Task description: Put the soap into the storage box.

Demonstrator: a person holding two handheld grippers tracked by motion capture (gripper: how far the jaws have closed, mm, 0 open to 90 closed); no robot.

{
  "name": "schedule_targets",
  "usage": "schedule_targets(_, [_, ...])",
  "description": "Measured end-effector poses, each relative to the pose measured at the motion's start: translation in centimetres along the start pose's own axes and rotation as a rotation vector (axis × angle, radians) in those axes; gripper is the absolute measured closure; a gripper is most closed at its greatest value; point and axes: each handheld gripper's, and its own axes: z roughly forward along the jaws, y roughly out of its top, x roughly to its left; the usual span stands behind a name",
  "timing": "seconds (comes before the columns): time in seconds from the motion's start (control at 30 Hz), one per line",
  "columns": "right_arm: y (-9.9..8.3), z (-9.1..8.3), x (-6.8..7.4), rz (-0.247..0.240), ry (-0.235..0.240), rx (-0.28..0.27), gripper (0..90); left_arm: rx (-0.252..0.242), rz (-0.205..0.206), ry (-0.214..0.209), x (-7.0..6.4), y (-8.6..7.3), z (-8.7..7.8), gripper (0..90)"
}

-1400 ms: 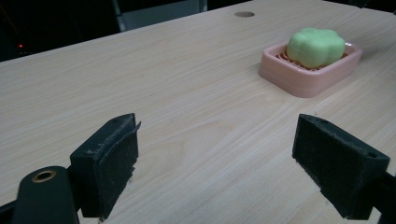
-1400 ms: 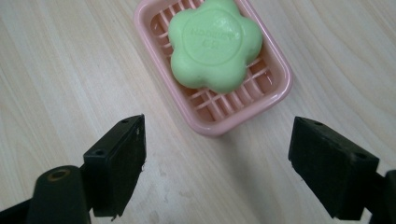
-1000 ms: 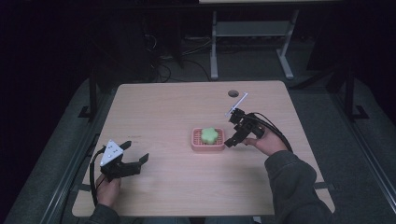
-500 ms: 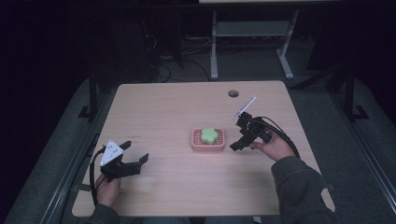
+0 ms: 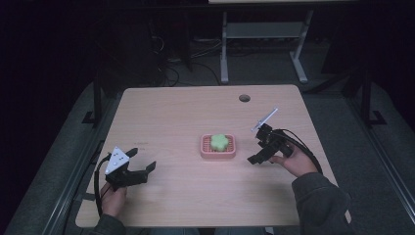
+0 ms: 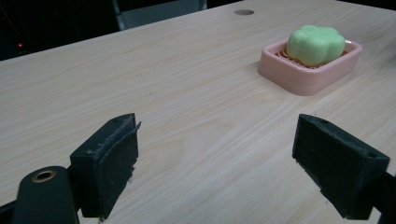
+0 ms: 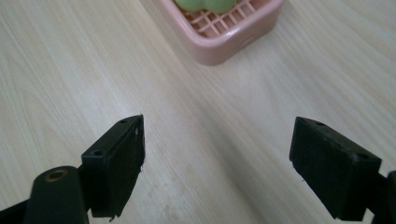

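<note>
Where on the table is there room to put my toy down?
Lots of room! The table is bare behind the pink soap dish, between the dish and the left gripper, and along the near edge. It is tighter between the dish and the right gripper.

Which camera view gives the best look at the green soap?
The left gripper view: the green soap appears whole, close, its lobed shape clear in the pink dish. The high view shows it small from above; the right gripper view catches just its lower edge.
</note>
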Motion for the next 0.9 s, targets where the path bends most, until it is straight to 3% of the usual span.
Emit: schedule_targets(0.9, [-5.1, -0.7, 0.3, 0.042, -0.015, -0.040, 17.8, 0.008, -0.008, -0.005, -0.1, -0.1, 0.1, 14.1])
